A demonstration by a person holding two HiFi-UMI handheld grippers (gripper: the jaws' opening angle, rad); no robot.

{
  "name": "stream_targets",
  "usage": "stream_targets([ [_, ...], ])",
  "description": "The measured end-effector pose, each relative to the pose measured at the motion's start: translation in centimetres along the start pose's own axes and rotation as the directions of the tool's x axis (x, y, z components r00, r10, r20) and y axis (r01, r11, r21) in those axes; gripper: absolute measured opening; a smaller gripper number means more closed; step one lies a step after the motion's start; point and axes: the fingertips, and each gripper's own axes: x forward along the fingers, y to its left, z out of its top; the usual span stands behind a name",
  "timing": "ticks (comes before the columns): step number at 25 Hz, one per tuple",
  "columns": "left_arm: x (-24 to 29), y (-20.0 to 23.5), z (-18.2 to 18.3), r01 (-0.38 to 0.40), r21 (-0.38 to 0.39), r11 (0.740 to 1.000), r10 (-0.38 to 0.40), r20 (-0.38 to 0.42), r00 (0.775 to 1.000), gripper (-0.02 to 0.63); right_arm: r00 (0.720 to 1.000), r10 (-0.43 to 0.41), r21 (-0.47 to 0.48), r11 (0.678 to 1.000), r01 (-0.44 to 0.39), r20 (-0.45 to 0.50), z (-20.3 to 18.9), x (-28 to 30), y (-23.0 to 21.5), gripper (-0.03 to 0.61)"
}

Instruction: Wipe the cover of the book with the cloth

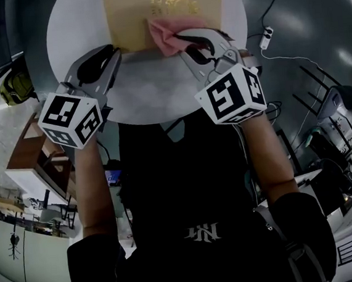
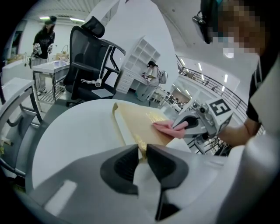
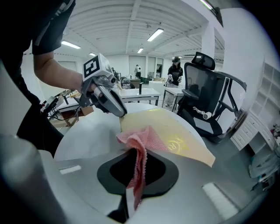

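A tan book (image 1: 139,14) with gold print lies on the round white table (image 1: 152,90). My right gripper (image 1: 182,40) is shut on a pink cloth (image 1: 169,32), which rests on the cover near its front edge. In the right gripper view the cloth (image 3: 140,140) hangs out between the jaws of the right gripper (image 3: 138,155) onto the book (image 3: 179,131). My left gripper (image 1: 116,50) sits at the book's near left corner; in the left gripper view the left gripper (image 2: 142,153) has its jaws closed on the book's edge (image 2: 141,142).
A black office chair (image 3: 210,96) stands beyond the table. A white power strip (image 1: 266,35) with a cable lies on the floor at right. Wooden furniture (image 1: 28,145) stands at left. People stand at benches (image 2: 43,39) in the background.
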Motion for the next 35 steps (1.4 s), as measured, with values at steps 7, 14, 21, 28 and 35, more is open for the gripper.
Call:
stream_targets([
  [7, 0.6, -0.6, 0.0, -0.055, 0.012, 0.998, 0.055, -0.011, 0.998, 0.055, 1.0, -0.026, 0.018, 1.0, 0.026, -0.003, -3.6, -2.7, -1.7, 0.011],
  [14, 2.1, -4.2, -0.3, -0.128, 0.022, 0.992, 0.129, -0.023, 0.991, 0.049, 0.999, -0.039, 0.023, 0.999, 0.039, 0.002, -8.8, -7.5, -2.9, 0.011],
  [21, 1.3, -2.9, -0.1, -0.195, 0.062, 0.979, 0.198, -0.039, 0.979, 0.044, 0.992, -0.085, 0.019, 0.996, 0.087, -0.093, -11.9, -8.8, -5.3, 0.012],
  [28, -0.2, -2.0, 0.2, -0.272, 0.088, 0.958, 0.277, -0.047, 0.96, 0.037, 0.993, -0.115, 0.057, 0.992, 0.115, 0.01, -8.1, -11.1, -6.9, 0.012],
  [35, -2.8, -3.9, 1.9, -0.322, 0.07, 0.944, 0.323, -0.005, 0.946, 0.049, 0.958, -0.026, 0.107, 0.994, -0.005, 0.284, 0.3, -16.1, -6.3, 0.012],
])
